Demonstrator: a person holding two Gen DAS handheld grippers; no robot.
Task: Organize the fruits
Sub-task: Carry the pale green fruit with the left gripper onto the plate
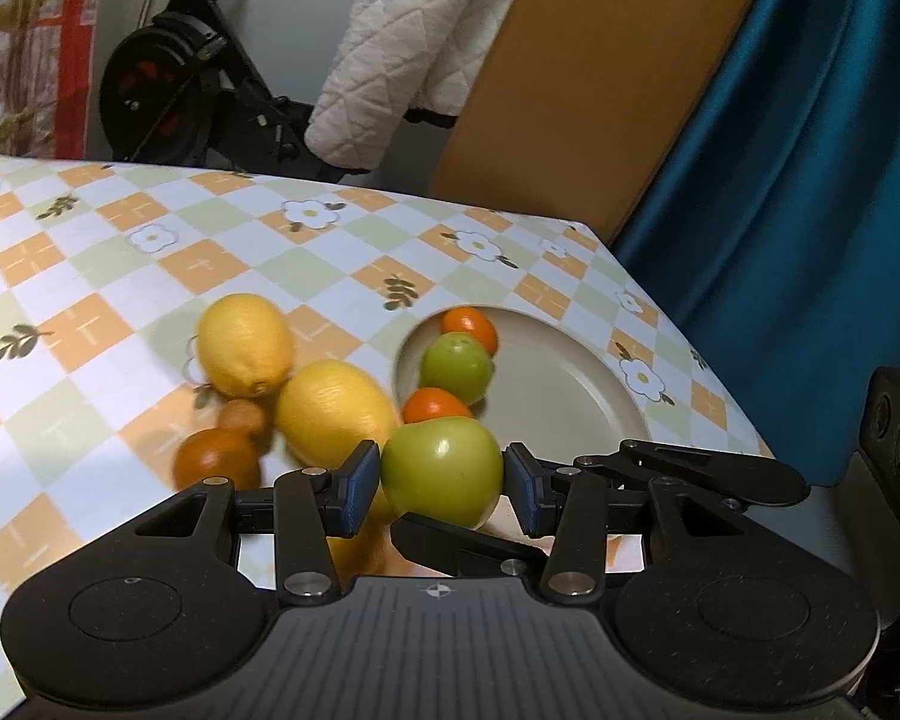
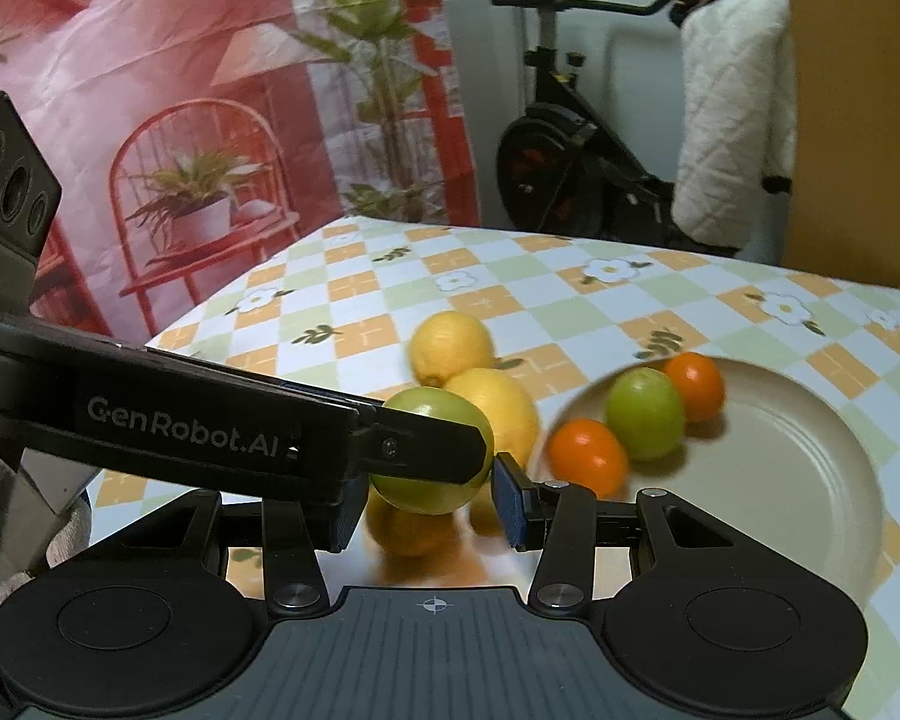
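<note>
Fingers of the left gripper are clamped on a green fruit; whether the right gripper grips cannot be told. Carrying is judged underway; release over the plate is needed.

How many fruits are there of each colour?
Yellow lemons: 2
Green fruits: 2, one on the plate at, one in the left gripper
Bright orange fruits: 2
Dull brownish fruits: 2
Total: 8, plus one blurred yellowish fruit beneath the held one, unsure.
</note>
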